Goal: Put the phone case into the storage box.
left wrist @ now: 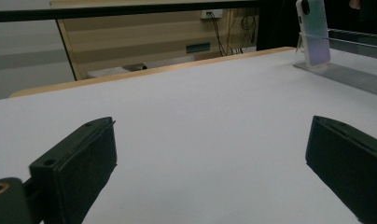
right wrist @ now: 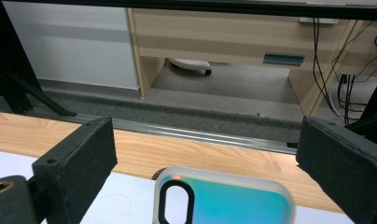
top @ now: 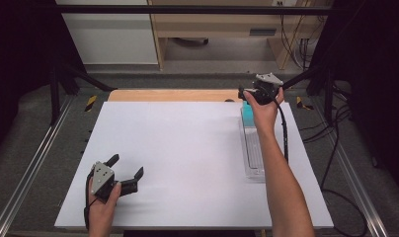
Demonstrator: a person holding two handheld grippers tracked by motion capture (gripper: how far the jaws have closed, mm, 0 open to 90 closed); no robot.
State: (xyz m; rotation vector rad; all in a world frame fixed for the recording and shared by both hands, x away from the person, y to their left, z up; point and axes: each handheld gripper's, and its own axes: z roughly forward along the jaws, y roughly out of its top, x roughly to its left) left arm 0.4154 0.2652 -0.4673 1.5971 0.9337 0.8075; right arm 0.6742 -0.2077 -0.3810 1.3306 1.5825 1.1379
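The white rectangular tabletop (top: 187,158) carries, along its right edge, a long clear plastic rack (top: 253,153). At the rack's far end, near the far right corner of the tabletop, a teal, iridescent phone case with a rounded camera cut-out (right wrist: 233,200) stands upright. The right gripper (top: 259,91) hangs just above it, jaws spread wide with nothing between them; in the right gripper view the case's top edge sits low between the two black pads, nearer the left pad (right wrist: 79,158) than the right.

The step in hand looks to be taking hold of the case. To do it well, I would centre the case between the pads first, then lower until the pads overlap a good part of its faces, not just the rim, and close across the flat sides so it does not tilt or slip. Lift straight up to clear the rack's slot.

The left gripper (top: 126,170) rests near the near left corner of the tabletop, jaws wide apart and empty, well away from the rack.
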